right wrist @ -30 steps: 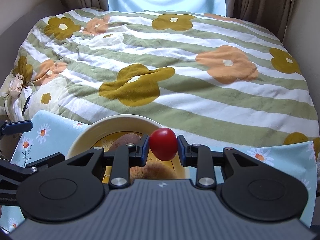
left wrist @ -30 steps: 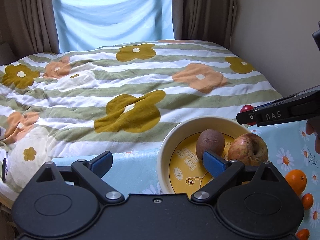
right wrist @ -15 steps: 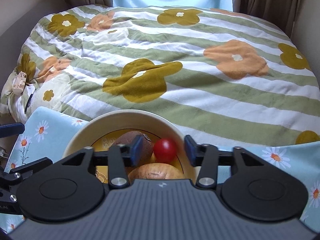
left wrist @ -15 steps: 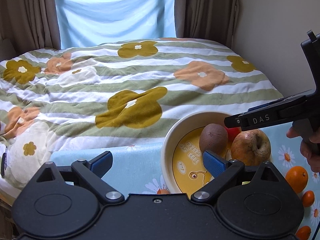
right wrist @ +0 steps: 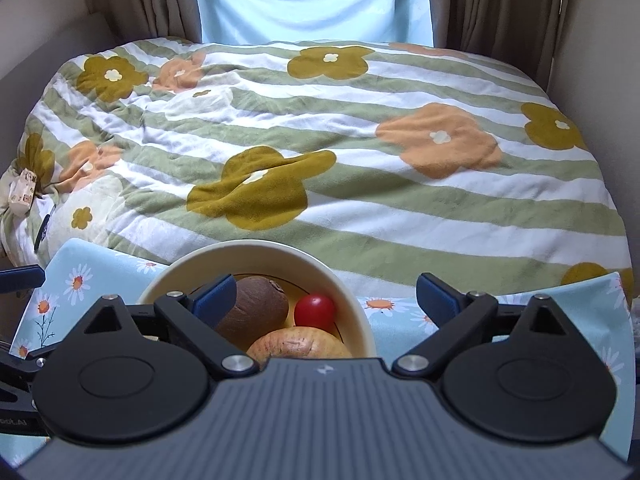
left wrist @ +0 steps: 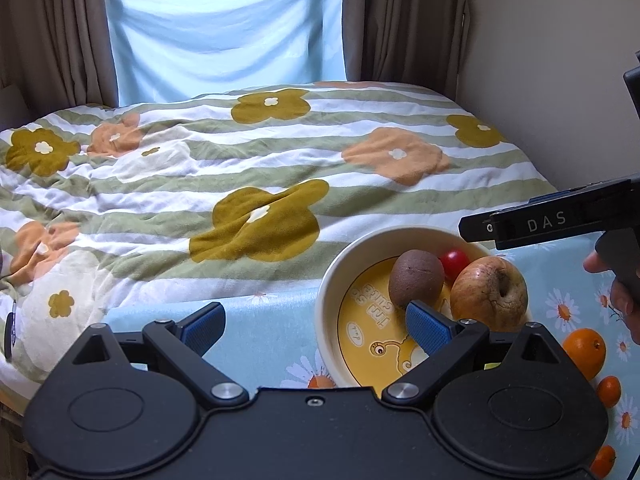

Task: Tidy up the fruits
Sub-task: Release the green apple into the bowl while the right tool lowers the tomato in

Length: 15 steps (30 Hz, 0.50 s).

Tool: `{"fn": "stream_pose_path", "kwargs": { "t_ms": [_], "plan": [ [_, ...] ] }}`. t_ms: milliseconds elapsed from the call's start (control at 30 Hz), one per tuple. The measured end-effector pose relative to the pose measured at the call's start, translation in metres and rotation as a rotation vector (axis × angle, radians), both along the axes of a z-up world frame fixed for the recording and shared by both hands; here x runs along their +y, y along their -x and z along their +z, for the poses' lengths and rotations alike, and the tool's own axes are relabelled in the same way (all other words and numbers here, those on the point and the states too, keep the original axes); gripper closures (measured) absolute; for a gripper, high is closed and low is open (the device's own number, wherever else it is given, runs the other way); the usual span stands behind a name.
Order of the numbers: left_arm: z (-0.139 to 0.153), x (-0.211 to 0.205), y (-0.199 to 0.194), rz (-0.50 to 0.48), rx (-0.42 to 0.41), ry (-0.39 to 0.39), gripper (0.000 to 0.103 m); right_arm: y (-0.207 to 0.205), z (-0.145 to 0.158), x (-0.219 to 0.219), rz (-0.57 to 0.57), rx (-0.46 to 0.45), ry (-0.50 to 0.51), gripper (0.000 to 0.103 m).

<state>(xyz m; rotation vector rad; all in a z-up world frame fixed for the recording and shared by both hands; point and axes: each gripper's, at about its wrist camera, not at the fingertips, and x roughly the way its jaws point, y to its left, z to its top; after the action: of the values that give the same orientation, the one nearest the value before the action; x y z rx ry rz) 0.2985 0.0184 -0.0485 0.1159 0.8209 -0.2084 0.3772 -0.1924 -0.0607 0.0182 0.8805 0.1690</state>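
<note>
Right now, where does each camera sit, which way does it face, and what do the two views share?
Left wrist: on the left gripper, angled down over the bowl toward the bed; its open jaws, the right gripper and fingers show.
Right wrist: on the right gripper, above the same bowl; its jaws, just opened, hold nothing.
Shared: bowl, cherry tomato, kiwi, apple, bed, curtains.
</note>
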Motion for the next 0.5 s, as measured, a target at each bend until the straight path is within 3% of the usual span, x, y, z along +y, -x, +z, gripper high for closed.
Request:
{"fn": "stream_pose_path", "kwargs": {
  "t_ms": [500],
  "plan": [
    [0.050,-0.002,0.048,0.036,-0.104,-0.001,0.004,0.065,0.058,-0.013,-0.025,-0.086,0.008,0.000]
  ]
}}
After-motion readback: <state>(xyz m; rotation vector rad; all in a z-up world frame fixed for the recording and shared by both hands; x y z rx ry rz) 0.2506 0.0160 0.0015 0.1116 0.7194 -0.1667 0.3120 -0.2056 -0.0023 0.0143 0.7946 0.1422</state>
